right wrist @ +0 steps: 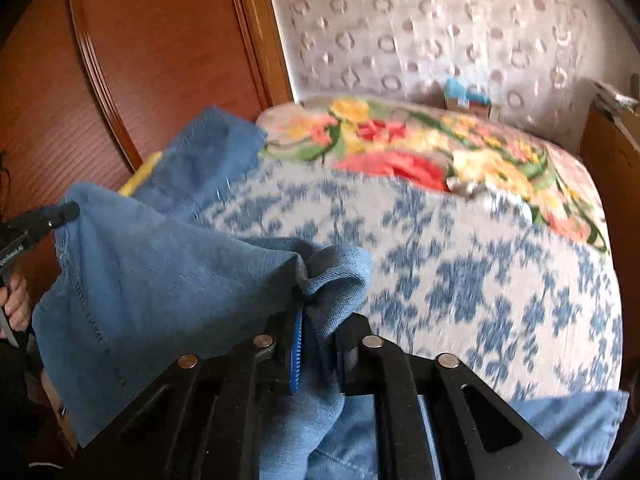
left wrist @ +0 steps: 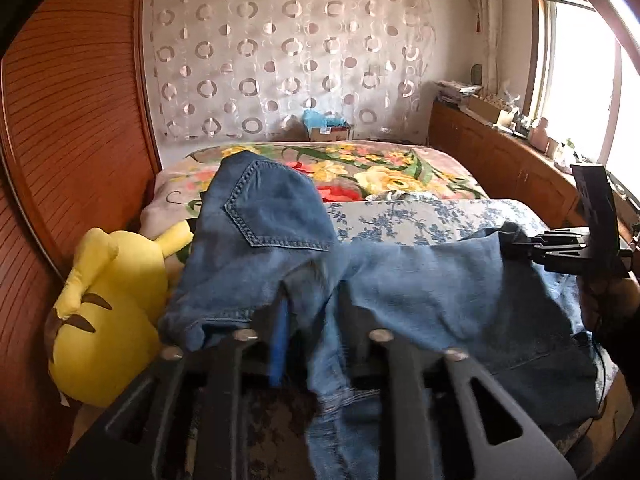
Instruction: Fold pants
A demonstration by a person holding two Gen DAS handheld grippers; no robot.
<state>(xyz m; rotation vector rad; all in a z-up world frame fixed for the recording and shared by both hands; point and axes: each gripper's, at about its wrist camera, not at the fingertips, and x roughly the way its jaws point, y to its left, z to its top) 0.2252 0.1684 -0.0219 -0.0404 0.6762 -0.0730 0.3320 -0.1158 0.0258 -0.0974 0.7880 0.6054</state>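
The pants (left wrist: 280, 248) at centre frame are mid-blue denim with lighter blue stitching round the pocket. At lower left, a plush toy (left wrist: 108, 312) is bright yellow with dark brown marks. The sheet (right wrist: 460, 280) is white with a blue flower print; the blanket (left wrist: 360, 164) beyond shows yellow, red and green blooms. The curtain (left wrist: 280, 48) is pale with ring patterns.

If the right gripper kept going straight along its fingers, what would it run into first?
The right gripper already has a bunched fold of the jeans between its fingers, so denim comes first. Past it lies the blue-flowered bedspread, though depth is unclear.
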